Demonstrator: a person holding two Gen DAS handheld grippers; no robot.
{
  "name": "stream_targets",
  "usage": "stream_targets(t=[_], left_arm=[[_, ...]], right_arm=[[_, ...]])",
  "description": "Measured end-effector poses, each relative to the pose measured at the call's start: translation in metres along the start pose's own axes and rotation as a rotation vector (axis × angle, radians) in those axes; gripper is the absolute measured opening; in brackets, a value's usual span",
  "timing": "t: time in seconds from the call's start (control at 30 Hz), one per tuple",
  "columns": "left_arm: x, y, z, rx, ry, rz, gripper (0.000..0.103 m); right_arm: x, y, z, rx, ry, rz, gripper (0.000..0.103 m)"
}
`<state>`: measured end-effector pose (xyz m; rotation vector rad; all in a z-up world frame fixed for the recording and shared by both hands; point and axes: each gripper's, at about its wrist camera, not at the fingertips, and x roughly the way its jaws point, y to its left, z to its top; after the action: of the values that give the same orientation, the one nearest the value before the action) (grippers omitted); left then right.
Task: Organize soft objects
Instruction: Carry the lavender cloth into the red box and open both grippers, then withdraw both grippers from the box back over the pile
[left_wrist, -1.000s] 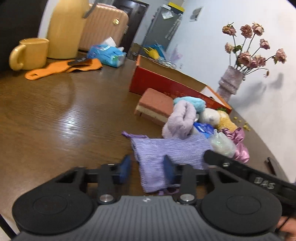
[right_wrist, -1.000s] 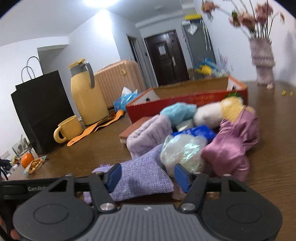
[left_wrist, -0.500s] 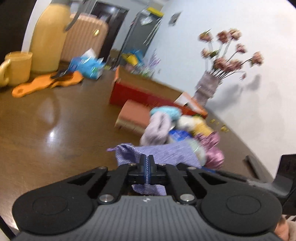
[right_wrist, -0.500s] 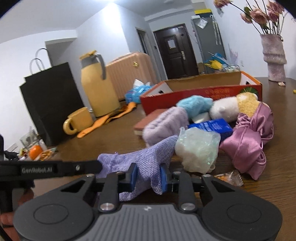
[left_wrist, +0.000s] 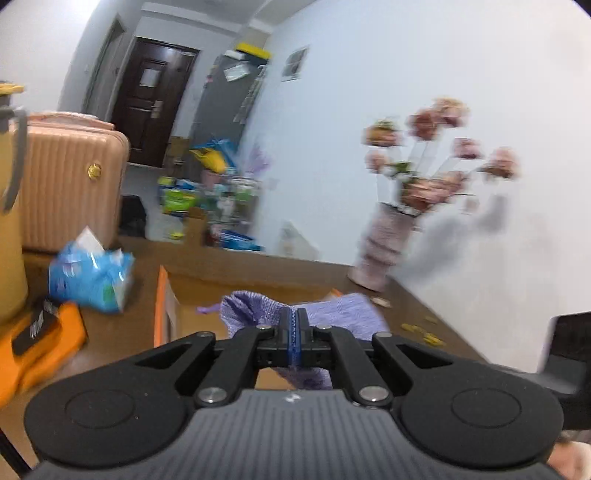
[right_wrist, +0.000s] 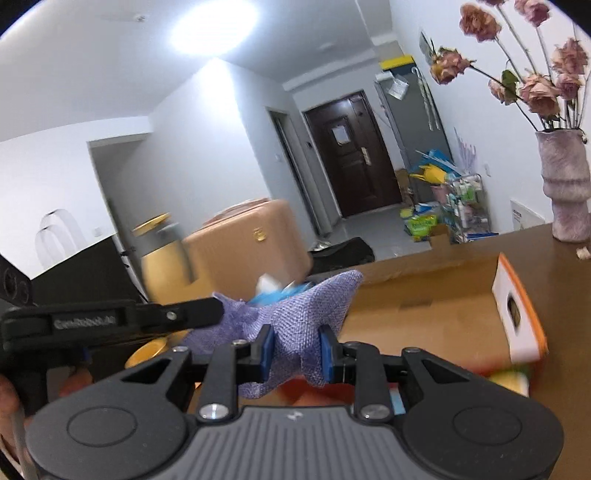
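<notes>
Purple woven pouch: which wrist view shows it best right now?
The right wrist view. There the purple woven pouch is sharp, spread between the right claw pads and the left claw tip. The left wrist view shows only blurred parts of it around its shut claw, over the cardboard box.

Lived-in home, likely an apartment: dark entry door (right_wrist: 351, 155), pink hard-shell suitcase (left_wrist: 70, 184), wooden tabletop (right_wrist: 569, 266) with vase of dried roses (right_wrist: 563, 188), tissue pack (left_wrist: 90, 275), household clutter heaped on floor by the wall
</notes>
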<state>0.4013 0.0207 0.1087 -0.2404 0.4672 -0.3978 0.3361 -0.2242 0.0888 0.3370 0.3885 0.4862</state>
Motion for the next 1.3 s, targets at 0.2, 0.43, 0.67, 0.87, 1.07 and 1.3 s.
stream_targets(t=[0.2,0.43,0.67,0.87,1.07,1.3], left_arm=[[0.142,0.032,0.033,-0.014,0.136,0.151,0.002],[0.207,0.065,0.015,0.084,0.208,0.293,0.009],[0.176,0.069,0.030,0.090,0.165,0.323,0.045],[0.120,0.043,0.055,0.163,0.109,0.357,0.069],[0.050,0.006,0.069,0.177,0.053,0.371,0.083],[-0.026,-0.031,0.040,0.206,-0.004,0.358,0.089]], right_arm=[[0.137,-0.055,0.059,0.028,0.134,-0.168,0.025],[0.261,-0.086,0.056,-0.009,0.399,-0.253,0.047],[0.261,-0.092,0.064,0.016,0.402,-0.226,0.060],[0.184,-0.091,0.100,-0.041,0.298,-0.237,0.074],[0.090,-0.093,0.130,-0.044,0.192,-0.292,0.078],[-0.013,-0.081,0.122,-0.032,0.094,-0.270,0.081]])
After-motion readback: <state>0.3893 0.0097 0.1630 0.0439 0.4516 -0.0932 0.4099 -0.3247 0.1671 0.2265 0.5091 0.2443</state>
